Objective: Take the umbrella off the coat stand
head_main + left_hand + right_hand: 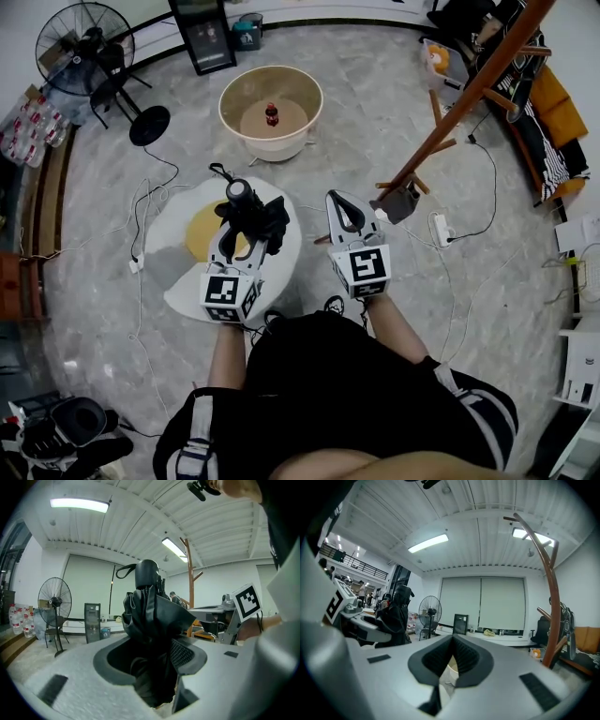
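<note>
Your left fingers (70,672) pinch the umbrella (150,616), right fingers (511,667) shut and empty: hold tight, steer clear of the stand (469,94).

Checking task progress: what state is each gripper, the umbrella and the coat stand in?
umbrella: folded, off the stand, held handle up.
left gripper: shut on the umbrella.
right gripper: shut, empty.
coat stand: standing, no umbrella on it.
</note>
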A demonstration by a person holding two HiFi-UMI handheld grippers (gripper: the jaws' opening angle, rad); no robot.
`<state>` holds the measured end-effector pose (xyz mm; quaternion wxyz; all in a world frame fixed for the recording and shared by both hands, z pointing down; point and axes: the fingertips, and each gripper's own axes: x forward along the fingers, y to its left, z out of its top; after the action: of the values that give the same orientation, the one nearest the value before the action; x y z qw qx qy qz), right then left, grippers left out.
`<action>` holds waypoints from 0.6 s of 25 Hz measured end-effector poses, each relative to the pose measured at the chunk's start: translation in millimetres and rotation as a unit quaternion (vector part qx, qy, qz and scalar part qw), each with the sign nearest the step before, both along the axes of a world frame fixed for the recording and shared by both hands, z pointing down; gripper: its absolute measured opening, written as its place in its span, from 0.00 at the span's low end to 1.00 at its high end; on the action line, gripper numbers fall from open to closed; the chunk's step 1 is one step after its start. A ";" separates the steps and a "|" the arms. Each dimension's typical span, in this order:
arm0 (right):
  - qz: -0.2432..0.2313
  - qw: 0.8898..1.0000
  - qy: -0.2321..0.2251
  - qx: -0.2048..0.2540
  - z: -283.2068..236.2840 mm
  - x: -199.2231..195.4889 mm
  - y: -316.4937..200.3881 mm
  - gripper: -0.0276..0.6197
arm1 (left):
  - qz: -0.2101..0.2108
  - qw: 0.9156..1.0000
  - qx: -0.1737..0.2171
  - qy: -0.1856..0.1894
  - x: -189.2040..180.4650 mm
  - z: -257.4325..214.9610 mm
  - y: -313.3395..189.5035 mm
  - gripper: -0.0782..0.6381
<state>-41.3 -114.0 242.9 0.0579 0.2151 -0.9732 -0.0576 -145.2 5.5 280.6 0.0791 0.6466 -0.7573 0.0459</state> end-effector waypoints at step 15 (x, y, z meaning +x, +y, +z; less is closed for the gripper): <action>0.005 1.000 -0.019 -0.003 0.3 19.3 -19.2 0.05 | 0.018 1.000 0.000 0.002 16.8 -1.0 -26.4 0.41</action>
<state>-22.0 -133.2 243.2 0.0406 0.2212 -0.9731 -0.0505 -128.4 -20.8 279.5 0.0793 0.6603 -0.7454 0.0462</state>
